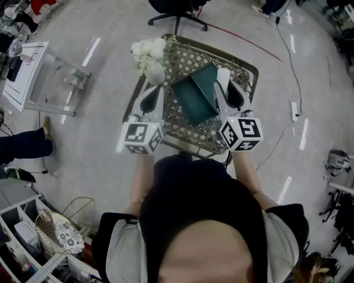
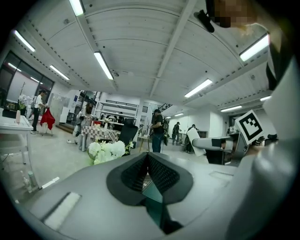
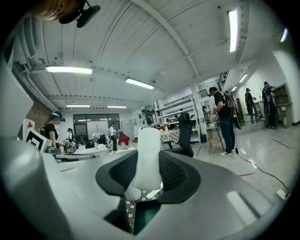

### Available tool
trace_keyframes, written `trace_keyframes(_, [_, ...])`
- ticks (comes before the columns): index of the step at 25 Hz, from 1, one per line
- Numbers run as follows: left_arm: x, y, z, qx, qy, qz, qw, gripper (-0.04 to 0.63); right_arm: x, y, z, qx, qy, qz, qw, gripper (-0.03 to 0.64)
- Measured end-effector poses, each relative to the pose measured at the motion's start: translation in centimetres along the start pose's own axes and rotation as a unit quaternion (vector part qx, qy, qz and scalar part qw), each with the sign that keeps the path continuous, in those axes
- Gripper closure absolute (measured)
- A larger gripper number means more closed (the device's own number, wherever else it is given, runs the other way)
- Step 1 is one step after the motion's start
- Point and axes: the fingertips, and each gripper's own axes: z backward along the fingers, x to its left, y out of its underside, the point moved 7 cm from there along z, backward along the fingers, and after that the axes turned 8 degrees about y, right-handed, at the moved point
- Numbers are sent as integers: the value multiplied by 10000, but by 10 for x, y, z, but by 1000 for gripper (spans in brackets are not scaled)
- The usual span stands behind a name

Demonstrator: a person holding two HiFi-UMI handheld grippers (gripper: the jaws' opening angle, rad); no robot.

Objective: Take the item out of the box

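Polished workshop floor (image 1: 99,138), busy room, people standing well off in both gripper views. Small table (image 1: 191,135) with a lattice top sits right in front of the person.

Green box (image 1: 196,97) lies mid-table, lid open. White flowers (image 1: 148,55) take the far left corner, just beside the box.

Left gripper (image 1: 155,90) is left of the box. In its own view the jaws are drawn together, tips meeting, and I see nothing pinched. The green in the slit reads as the box below, seen through the gap.

Right gripper (image 1: 225,87) is at the box's right edge, clamped on the white item (image 1: 223,76). The pads squeeze its lower half and its rounded end sticks out past the tips (image 3: 147,159).

Step, as I read it: the item is already out and held clear above the box's far right side, so extraction is basically done. Next move calls for carrying it sideways off the box and setting it on bare lattice or off the table. The grip has to hold, as the item looks smooth and could slip.

In the way: the raised lid, the flowers at far left, and the metal table rim. Office chair (image 1: 177,16) beyond the table, floor cable (image 1: 292,66) at right and clear cart (image 1: 58,83) at left are all well apart.
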Motion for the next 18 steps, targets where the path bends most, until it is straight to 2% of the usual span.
trace_keyframes(4, [-5,-2,2,-163,205,8,9997,586,-5,-3,5,-156,-70,4,9999,477])
trace_keyframes(8, [-3,1,3,-322,319,197,9988,586,-7,0,6,-170,-36,102,9998,477])
trace_keyframes(18, [-3,8,2,-235,383,256,9987,586,-5,11,7,-53,125,237,9996,480])
